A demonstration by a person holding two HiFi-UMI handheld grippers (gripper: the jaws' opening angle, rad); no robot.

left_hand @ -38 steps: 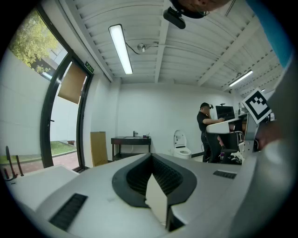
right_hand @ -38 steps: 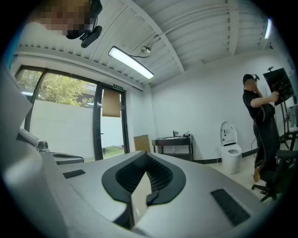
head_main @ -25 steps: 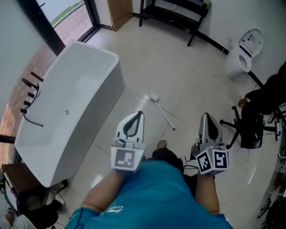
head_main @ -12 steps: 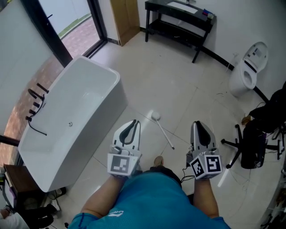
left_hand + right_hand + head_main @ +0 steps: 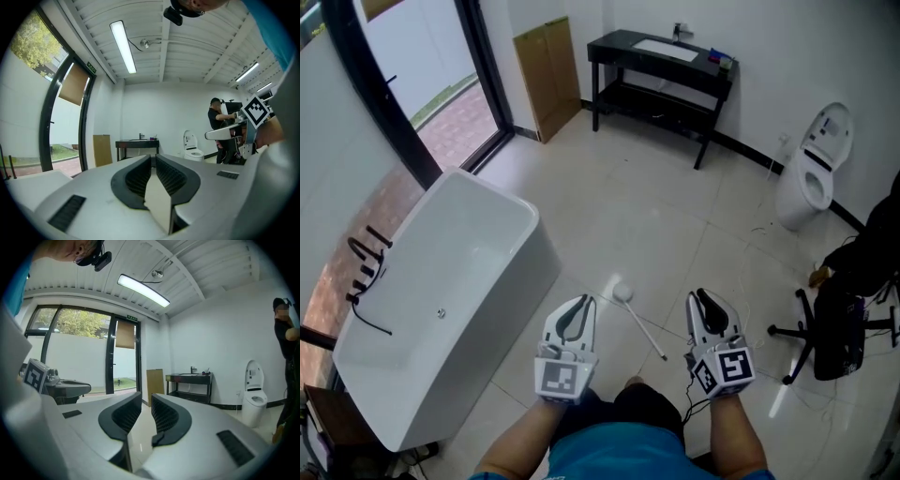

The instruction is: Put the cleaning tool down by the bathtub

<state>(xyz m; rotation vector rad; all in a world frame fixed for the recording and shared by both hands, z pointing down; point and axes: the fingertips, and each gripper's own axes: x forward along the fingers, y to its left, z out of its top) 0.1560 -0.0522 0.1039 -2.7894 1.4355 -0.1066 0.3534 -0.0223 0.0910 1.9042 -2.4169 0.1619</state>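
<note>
Left tongs: you hold them low in front of your body, pointing level across the room. The jaws are drawn almost together, with only a sliver between them and nothing in it.
Right tongs: they sit beside the left pair and well apart from it, pointing much the same way. The jaws have just been opening and stand apart, empty.
Forearms: both reach forward from your blue shirt, roughly parallel.
Bathtub: white and freestanding, to your left.
Cleaning tool: white and long-handled, lying flat on the tiled floor. Its round head is near the bathtub's corner and its handle slants towards the right tongs — neither pair touches it.
</note>
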